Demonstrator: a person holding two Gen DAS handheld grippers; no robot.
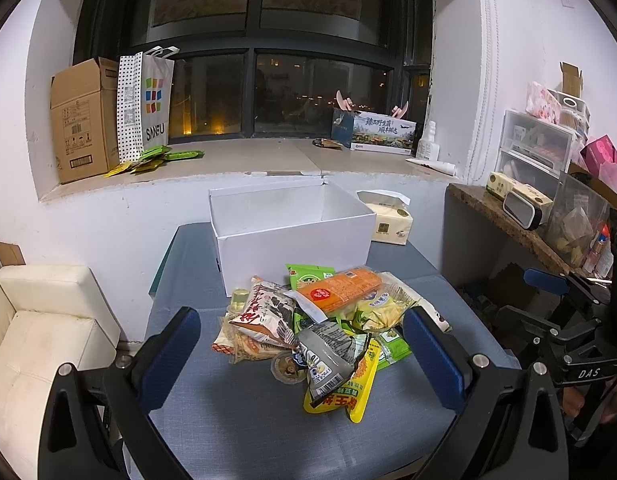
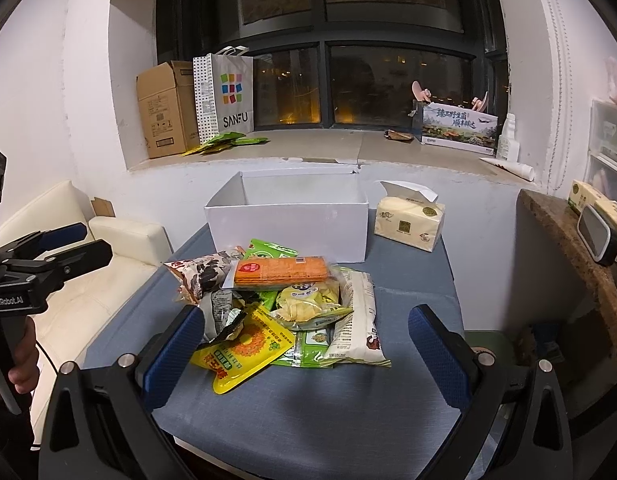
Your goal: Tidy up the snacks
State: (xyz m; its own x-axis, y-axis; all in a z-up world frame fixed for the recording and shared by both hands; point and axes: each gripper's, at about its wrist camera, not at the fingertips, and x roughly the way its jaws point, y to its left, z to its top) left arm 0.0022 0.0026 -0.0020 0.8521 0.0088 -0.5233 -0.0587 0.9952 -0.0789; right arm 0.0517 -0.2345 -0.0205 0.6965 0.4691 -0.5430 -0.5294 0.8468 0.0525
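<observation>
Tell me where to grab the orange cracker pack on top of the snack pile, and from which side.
Take the orange cracker pack across its short width near the middle, coming from above. It lies flat and uppermost on the pile, long axis running left to right, so nothing covers it. The right gripper, open, looks best placed; the white box stands just behind.

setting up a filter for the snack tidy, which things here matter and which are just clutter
For the job: snack pile, white box, left gripper, right gripper, both jaws open.

Lying about: tissue pack, cardboard box, shopping bag, green packets on sill.
</observation>
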